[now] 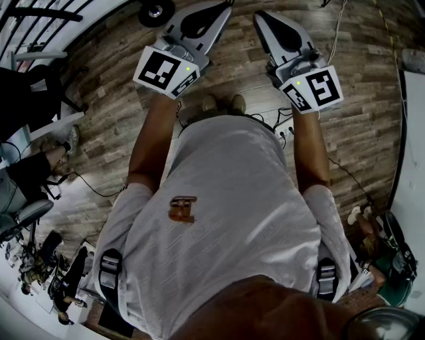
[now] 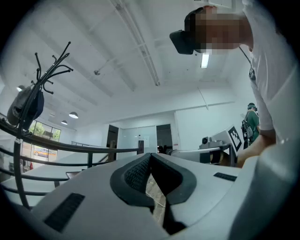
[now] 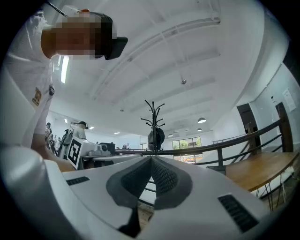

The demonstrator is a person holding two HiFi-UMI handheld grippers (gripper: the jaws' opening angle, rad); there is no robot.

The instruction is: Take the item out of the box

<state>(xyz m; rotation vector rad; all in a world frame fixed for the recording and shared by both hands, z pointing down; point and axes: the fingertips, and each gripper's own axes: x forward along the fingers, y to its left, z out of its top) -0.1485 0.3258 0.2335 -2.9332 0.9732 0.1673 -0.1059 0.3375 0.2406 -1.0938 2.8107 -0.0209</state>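
Head view: torso [image 1: 226, 219], floor [image 1: 99, 99], left gripper [image 1: 222, 8]

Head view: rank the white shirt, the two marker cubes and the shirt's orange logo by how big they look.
1. white shirt
2. left marker cube and right marker cube: they look alike, so I won't rank them
3. orange logo

Grey-brown wood plank floor [image 1: 358, 133] spreads underfoot. Under a white beamed ceiling [image 3: 187, 56], a black coat stand [image 3: 153, 112] rises by a dark curved railing [image 3: 243, 140]. A wooden tabletop [image 3: 262, 171] sits right, bright windows [image 3: 187, 144] far.
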